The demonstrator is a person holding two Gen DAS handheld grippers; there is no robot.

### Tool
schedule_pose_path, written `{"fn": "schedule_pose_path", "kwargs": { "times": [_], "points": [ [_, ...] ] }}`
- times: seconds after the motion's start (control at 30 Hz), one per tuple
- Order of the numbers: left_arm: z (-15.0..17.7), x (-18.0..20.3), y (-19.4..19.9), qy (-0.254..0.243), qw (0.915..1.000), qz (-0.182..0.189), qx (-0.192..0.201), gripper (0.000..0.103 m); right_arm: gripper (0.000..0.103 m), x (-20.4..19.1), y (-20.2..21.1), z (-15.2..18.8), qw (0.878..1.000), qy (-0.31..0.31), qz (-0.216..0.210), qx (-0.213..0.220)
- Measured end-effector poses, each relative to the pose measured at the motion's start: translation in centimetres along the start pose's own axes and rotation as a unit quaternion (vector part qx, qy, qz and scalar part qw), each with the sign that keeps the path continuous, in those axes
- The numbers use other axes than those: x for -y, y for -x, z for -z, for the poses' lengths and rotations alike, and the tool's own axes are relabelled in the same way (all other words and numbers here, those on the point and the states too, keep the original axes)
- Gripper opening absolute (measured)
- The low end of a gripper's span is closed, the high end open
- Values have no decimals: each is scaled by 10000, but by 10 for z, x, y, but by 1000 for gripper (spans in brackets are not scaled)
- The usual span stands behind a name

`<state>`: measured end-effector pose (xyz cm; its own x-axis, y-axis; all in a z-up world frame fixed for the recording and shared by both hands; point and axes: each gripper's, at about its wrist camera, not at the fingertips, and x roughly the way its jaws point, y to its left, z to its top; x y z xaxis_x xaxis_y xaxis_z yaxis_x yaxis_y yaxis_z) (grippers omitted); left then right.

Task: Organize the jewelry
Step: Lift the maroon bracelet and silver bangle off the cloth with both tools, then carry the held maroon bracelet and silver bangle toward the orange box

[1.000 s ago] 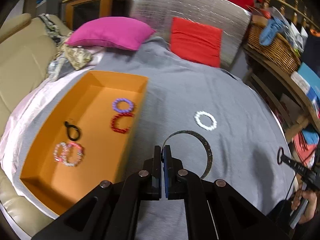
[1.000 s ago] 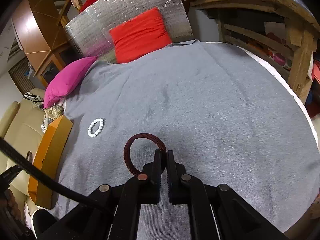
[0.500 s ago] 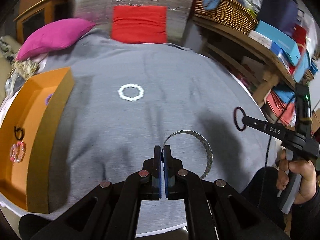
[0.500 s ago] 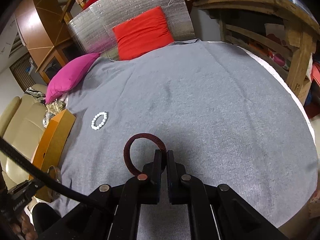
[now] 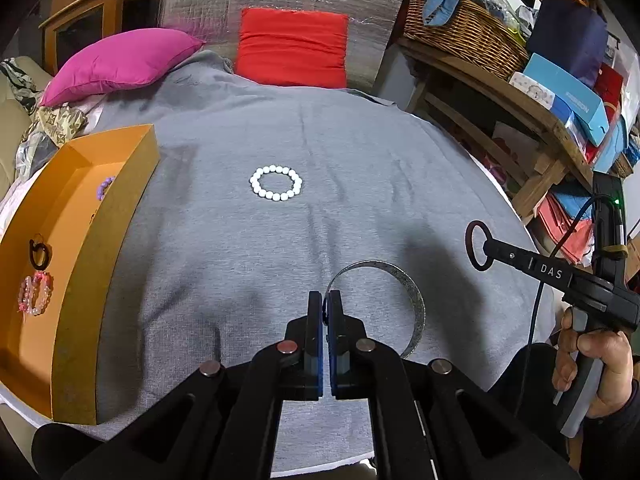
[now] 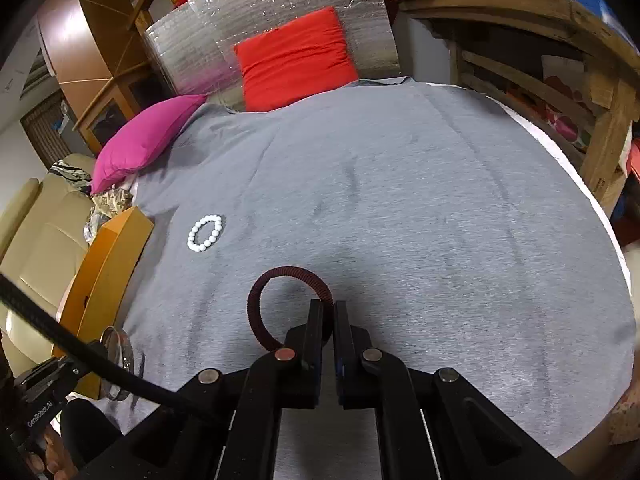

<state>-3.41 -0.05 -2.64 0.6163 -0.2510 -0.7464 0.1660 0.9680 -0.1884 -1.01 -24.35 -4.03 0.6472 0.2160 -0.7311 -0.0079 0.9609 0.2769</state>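
My left gripper [image 5: 325, 300] is shut on one end of a silver open bangle [image 5: 418, 308], held above the grey cloth [image 5: 240, 280]. My right gripper [image 6: 328, 308] is shut on a dark maroon corded ring [image 6: 286, 273], also seen at the right of the left wrist view as the same ring [image 5: 467, 242]. A white bead bracelet [image 5: 276, 183] lies loose on the cloth, far from both grippers. The orange box [image 5: 116, 216] at the left holds a purple bead bracelet [image 5: 105, 187], a black hair tie [image 5: 39, 254] and pink bracelets [image 5: 35, 294].
A pink pillow [image 5: 116, 60] and a red cushion [image 5: 292, 46] lie at the far end of the cloth. On the right is a wooden shelf [image 5: 520, 96] with a wicker basket [image 5: 460, 28] and boxes. A beige sofa [image 6: 36, 240] is behind the box.
My left gripper swung right with the bangle, from beside the orange box to the middle of the cloth. The right gripper stayed in place, holding the ring.
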Motion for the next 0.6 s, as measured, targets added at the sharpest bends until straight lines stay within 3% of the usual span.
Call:
{"fn": "schedule_pose_path", "kwargs": {
  "times": [0.6],
  "points": [
    [-4, -10, 0, 185, 9997, -182, 20, 2, 5, -4, -3, -1, 10000, 20, -51, -30]
  ]
}}
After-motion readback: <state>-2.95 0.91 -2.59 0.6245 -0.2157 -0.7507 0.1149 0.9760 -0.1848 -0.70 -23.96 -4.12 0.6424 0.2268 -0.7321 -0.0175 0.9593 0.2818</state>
